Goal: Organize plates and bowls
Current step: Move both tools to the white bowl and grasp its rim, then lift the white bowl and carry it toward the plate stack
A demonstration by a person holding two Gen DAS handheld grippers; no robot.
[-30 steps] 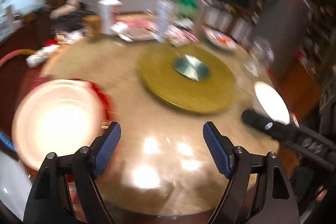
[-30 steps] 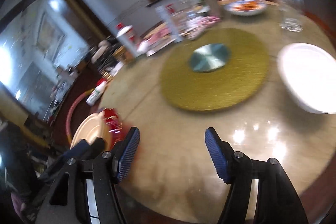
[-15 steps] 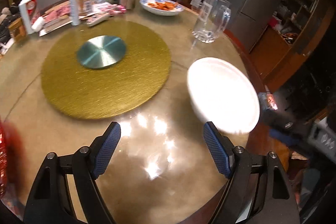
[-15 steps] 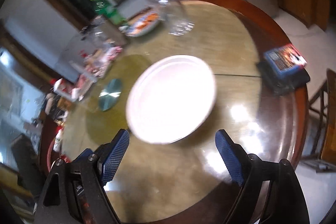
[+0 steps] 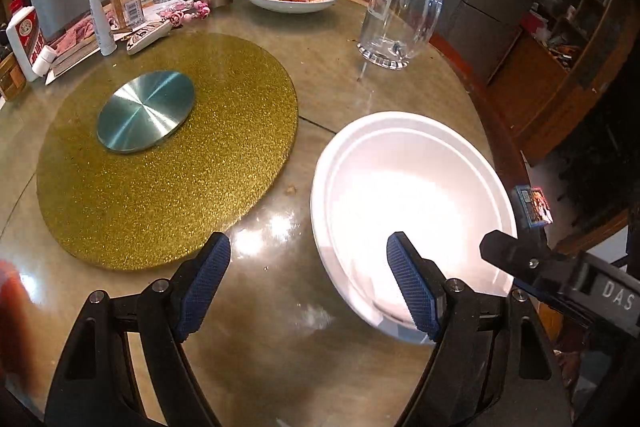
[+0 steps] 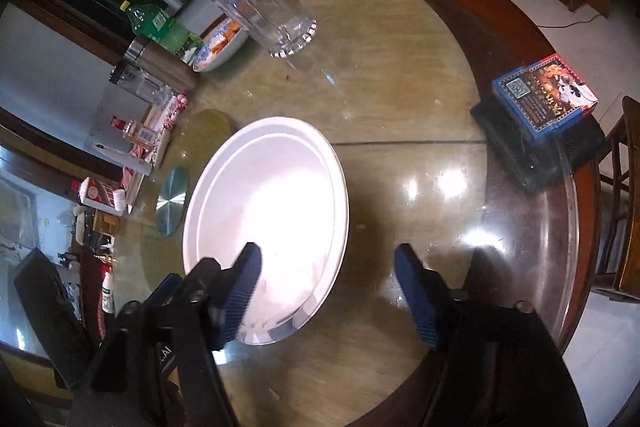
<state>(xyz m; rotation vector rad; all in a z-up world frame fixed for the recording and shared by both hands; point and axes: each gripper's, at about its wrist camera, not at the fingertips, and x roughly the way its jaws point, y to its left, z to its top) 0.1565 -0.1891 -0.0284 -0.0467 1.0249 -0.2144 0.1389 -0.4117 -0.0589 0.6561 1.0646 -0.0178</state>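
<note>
While both grippers converge on it, the white plate [image 5: 412, 187] lies flat on the glossy stone bench [image 5: 328, 59], at four o'clock from the glittery gold turntable [image 5: 168, 151]. Left gripper [image 5: 308, 287]: jaws apart, empty, one pad over the smooth, shallow rim. Right gripper [image 6: 328, 287]: jaws apart after just closing somewhat, straddling the near rim, presumably for an edge grasp.

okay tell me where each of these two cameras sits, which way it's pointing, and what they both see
Left wrist: on the left gripper, angled down over the table; jaws open, the white plate partly behind one finger, the right gripper's tip at right.
Right wrist: on the right gripper, angled down at the plate; jaws just closing, not gripping.
Shared: plate, glass mug, gold turntable.
</note>
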